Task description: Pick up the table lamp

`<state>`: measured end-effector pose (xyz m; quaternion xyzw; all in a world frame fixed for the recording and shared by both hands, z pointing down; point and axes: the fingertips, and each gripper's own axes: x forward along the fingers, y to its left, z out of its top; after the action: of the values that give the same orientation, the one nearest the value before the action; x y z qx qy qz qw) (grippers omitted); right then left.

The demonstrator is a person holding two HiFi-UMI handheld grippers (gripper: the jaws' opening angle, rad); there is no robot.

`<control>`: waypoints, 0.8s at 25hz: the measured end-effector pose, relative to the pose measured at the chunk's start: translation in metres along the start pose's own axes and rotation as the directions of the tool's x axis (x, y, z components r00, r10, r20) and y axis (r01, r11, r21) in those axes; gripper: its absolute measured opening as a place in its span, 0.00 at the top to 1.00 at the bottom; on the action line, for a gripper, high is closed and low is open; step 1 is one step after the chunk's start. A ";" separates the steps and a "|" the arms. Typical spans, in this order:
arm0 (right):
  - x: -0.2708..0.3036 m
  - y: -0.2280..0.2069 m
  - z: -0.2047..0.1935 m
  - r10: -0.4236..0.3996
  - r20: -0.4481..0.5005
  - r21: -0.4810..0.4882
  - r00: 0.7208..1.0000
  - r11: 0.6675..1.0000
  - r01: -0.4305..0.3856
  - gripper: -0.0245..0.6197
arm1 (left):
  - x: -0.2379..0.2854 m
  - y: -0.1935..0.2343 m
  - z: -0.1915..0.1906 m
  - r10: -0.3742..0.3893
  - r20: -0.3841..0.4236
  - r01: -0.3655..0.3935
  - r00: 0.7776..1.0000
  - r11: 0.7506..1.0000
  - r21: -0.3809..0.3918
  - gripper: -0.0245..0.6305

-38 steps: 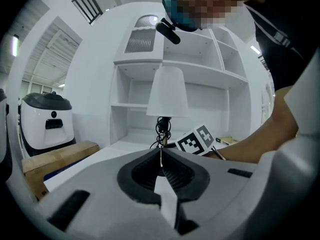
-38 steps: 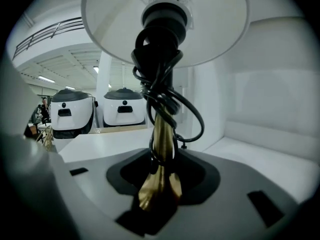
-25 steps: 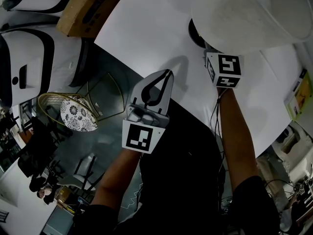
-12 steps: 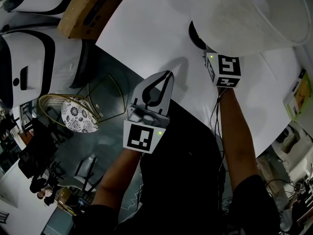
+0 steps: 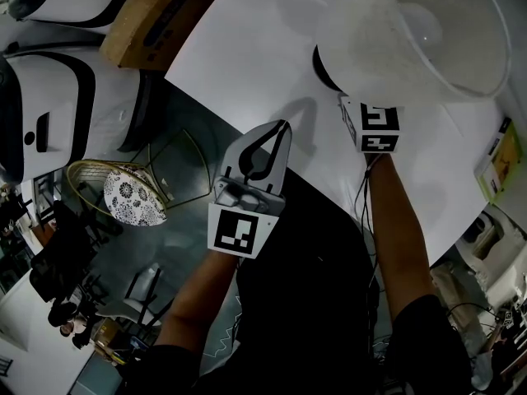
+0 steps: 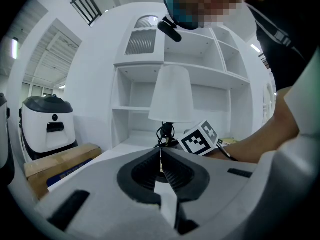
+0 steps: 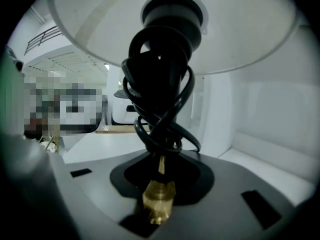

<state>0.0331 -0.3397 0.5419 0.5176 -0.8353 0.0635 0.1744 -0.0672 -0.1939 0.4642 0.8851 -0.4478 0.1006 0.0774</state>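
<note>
My right gripper had just been closing, its jaws clamped on the stem of the table lamp, upright on the tabletop, shade uppermost. My left gripper had its jaws together, empty.

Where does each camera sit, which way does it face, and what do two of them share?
Head view: on the person's head, facing steeply down at the table lamp and white table; both forearms, left gripper, right gripper's marker cube show.
Left gripper view: on the left gripper, facing along its shut jaws toward the lamp; right forearm shows.
Right gripper view: on the right gripper, looking up the lamp's cord-wrapped stem, held in jaws that have just been closing.
Shared: head and left gripper views both show lamp and cube.
</note>
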 end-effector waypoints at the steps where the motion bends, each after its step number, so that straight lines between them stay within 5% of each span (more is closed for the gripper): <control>1: 0.000 0.001 -0.001 0.003 -0.003 0.000 1.000 1.000 -0.003 0.81 | -0.001 0.000 0.000 0.002 0.000 -0.002 1.000 1.000 -0.003 0.93; 20: -0.029 0.006 0.041 0.052 -0.036 0.001 0.998 0.999 -0.052 0.82 | -0.017 0.014 0.046 0.071 0.060 -0.071 0.996 0.997 -0.005 0.93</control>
<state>0.0301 -0.3242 0.4937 0.4946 -0.8451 0.0775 0.1878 -0.0833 -0.1986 0.4164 0.8711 -0.4813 0.0761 0.0613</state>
